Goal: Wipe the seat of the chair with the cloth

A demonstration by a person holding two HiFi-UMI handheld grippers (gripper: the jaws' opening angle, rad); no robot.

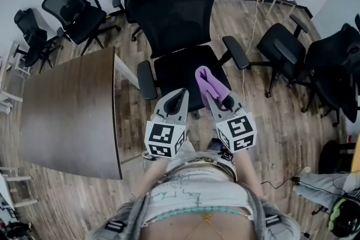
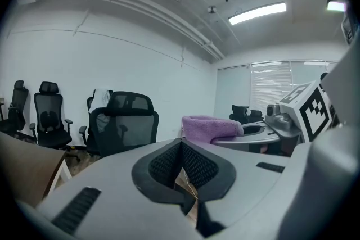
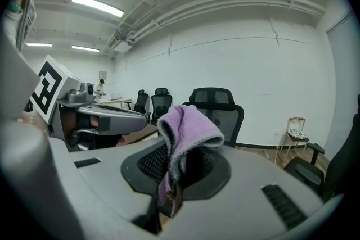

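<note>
Jaws point toward 12 o'clock: your right gripper point(image 1: 220, 102) pinches the fuzzy purple cloth point(image 1: 207, 82) above the black chair seat point(image 1: 174, 70) (left gripper point(image 1: 179, 97) closed, empty).

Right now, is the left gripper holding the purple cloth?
No, the right gripper clamps the purple cloth; the left gripper is empty.

A folded purple cloth point(image 1: 209, 86) hangs over the black chair seat point(image 1: 180, 73).
</note>
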